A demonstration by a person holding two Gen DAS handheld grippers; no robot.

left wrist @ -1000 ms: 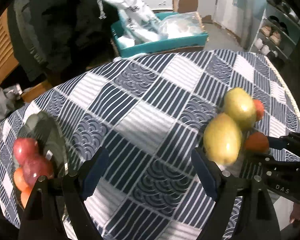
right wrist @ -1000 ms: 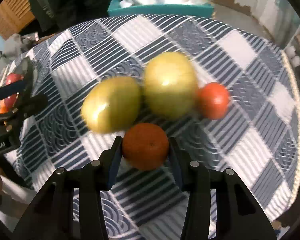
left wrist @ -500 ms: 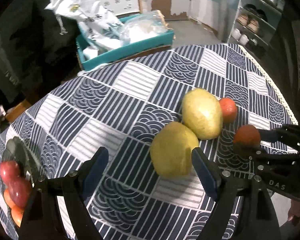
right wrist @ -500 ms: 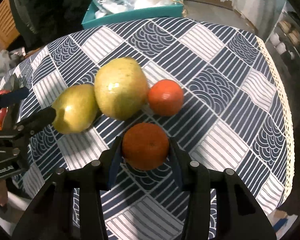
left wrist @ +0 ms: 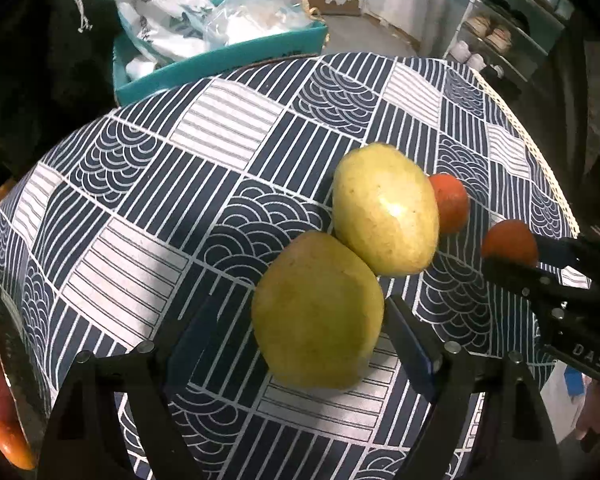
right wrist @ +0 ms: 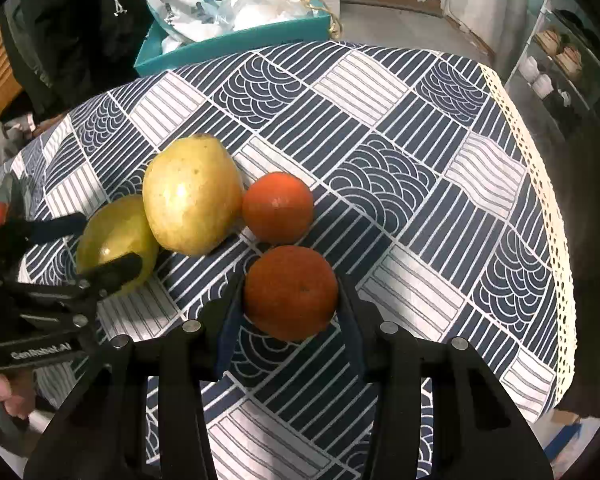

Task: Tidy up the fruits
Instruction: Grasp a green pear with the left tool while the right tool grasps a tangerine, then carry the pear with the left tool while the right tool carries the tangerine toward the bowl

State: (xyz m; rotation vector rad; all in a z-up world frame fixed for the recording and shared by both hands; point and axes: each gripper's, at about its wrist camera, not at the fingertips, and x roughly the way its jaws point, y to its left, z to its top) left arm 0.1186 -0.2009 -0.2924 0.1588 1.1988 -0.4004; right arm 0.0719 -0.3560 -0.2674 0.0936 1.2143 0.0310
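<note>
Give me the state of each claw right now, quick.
Left claw: open, has just been closing around the nearer pear, pads not yet pressing.
Right claw: shut on an orange.

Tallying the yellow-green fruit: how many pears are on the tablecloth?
2. One pear lies between the left gripper's fingers; the other pear touches it, just behind, beside a loose orange. None looks hidden.

Both claws are matte black plastic w/ dark blue pads on the fingers [left wrist: 410,344] and silver round screws along the arms. Left claw [left wrist: 300,344] has white "CenRobot.AI" lettering on its side, right claw [right wrist: 290,312] shows white "DAS". A bare hand [right wrist: 4,394] pokes in at the edge.
</note>
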